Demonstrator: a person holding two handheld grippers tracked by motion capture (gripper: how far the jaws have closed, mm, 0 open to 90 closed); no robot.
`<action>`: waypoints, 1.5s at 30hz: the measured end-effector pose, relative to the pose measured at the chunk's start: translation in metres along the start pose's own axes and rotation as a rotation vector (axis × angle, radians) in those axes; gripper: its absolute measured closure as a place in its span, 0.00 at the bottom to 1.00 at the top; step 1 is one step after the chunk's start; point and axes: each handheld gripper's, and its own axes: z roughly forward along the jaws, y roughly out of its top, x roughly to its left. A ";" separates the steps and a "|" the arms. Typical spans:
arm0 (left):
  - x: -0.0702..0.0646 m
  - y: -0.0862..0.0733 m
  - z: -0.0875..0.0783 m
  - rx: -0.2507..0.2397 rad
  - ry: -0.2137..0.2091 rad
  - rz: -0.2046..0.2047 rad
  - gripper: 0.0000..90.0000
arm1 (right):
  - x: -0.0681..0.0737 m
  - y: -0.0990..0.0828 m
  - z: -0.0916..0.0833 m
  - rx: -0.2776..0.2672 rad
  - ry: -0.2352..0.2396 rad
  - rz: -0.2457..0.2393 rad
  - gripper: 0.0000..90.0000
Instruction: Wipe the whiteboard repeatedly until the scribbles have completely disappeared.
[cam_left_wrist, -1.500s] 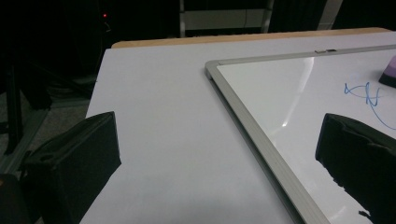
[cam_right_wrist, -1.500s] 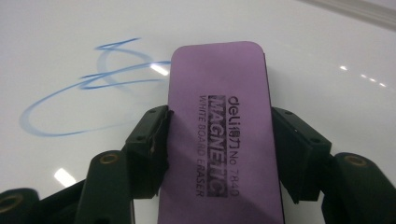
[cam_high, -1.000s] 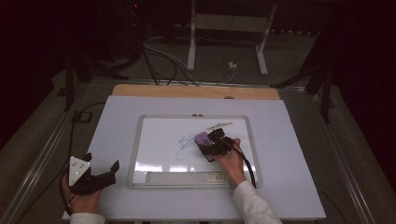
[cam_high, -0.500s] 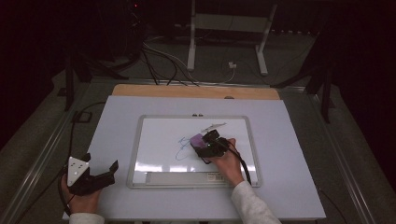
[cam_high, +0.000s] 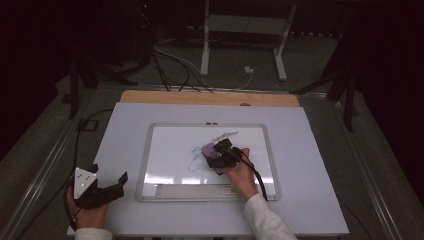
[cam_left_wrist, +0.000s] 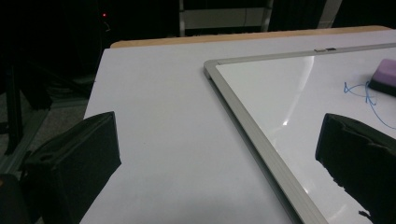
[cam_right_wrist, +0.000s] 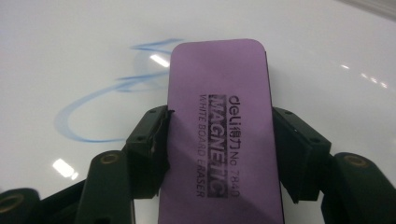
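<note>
The purple eraser (cam_right_wrist: 219, 140) has black words printed on its top: "deli", "MAGNETIC", "WHITE BOARD ERASER" and "No 7840". The small signs next to "deli" are too tiny to read. The right gripper (cam_right_wrist: 219, 154) squeezes the eraser from both sides, so its jaws are part way closed on it. The near end of the eraser is cut off at the bottom of the right gripper view.

The eraser lies flat on the whiteboard (cam_high: 155, 150), near the middle of it and touching the blue scribble (cam_right_wrist: 93, 116). Some of the scribble hides under the eraser. In the left gripper view the eraser is cut off at the right side.

The left gripper (cam_high: 112, 185) rests near the front left corner of the table (cam_high: 320, 200). Its jaws are wide apart with nothing between them.
</note>
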 end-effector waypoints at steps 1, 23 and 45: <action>0.000 0.000 0.000 0.000 0.000 -0.001 0.01 | 0.007 0.001 0.001 -0.001 0.016 -0.017 0.46; 0.002 0.000 0.000 -0.001 0.000 -0.005 0.01 | 0.026 0.009 0.008 -0.001 0.042 -0.077 0.46; 0.002 -0.001 -0.001 -0.007 -0.002 -0.009 0.01 | -0.008 0.015 0.010 0.018 -0.037 0.026 0.46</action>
